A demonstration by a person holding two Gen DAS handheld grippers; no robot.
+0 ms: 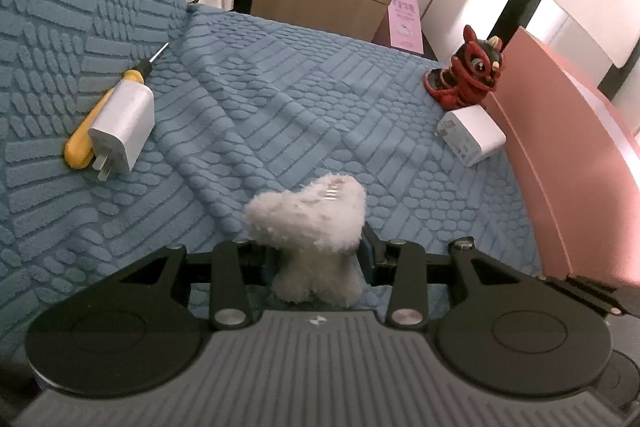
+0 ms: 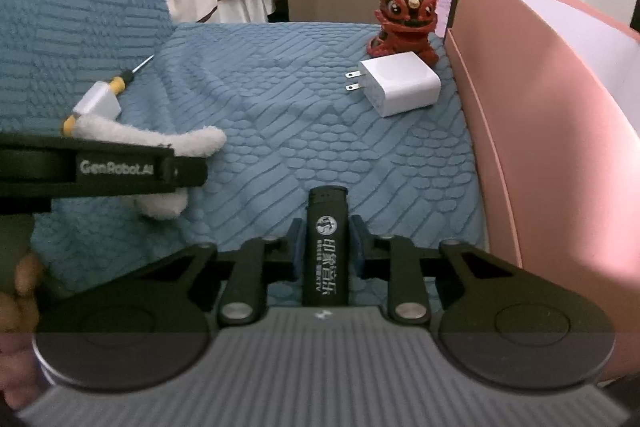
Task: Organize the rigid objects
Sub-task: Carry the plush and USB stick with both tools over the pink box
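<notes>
Left gripper [image 1: 316,247]: clenched on a fluffy white toy [image 1: 312,223], held above the blue cover [image 1: 280,107].
Right gripper [image 2: 326,247]: grasping a black lighter [image 2: 326,247] upright, likely bound for the pink box [image 2: 540,131] alongside.
Unsorted: white charger [image 2: 400,83] touching the red lion figurine [image 2: 404,15]; second charger [image 1: 120,127] atop the yellow screwdriver [image 1: 86,131].

Each hand-held gripper has a grey ribbed body with a small white logo at the front edge, flanked by two round black discs with a faint inner ring. Black linkage arms run forward from silver round-headed pivot screws to dark fingers with blue inner pads. The left hand-held gripper [image 1: 316,247] and the right hand-held gripper [image 2: 326,243] look alike. Seen side-on from the right wrist view, the left one carries white "GenRobot.AI" lettering. Bare skin of the person's left hand [image 2: 20,307] shows at that view's lower left edge, blurred.
</notes>
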